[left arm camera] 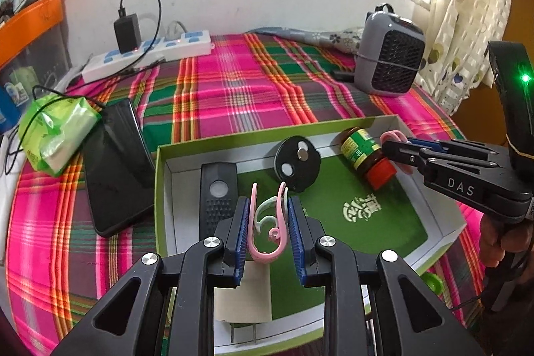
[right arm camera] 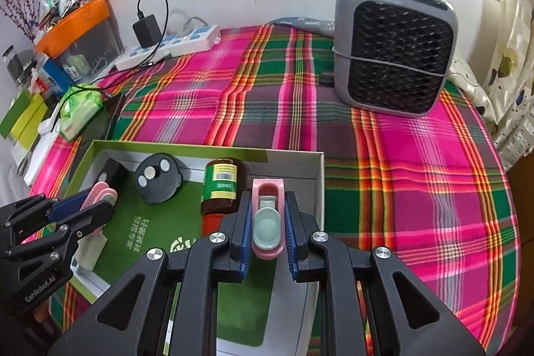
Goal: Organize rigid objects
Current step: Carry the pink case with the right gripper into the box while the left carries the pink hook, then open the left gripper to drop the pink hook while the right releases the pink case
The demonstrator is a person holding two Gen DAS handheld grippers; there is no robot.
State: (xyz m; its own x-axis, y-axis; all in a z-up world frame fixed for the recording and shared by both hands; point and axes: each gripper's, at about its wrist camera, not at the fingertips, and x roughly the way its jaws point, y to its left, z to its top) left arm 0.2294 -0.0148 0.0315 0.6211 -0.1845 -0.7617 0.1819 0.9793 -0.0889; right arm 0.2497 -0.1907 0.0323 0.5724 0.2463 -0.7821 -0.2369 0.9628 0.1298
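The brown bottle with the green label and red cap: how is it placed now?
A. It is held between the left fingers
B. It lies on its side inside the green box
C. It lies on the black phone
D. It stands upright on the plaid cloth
B: the bottle lies on its side in the green box, beside the black round disc.

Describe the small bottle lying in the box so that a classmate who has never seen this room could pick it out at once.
Find the shallow green box on the pink and green plaid cloth. Along its far wall, right of the round black disc, a bottle lies on its side. It is the only brown thing there, with a green and yellow label and a red cap.
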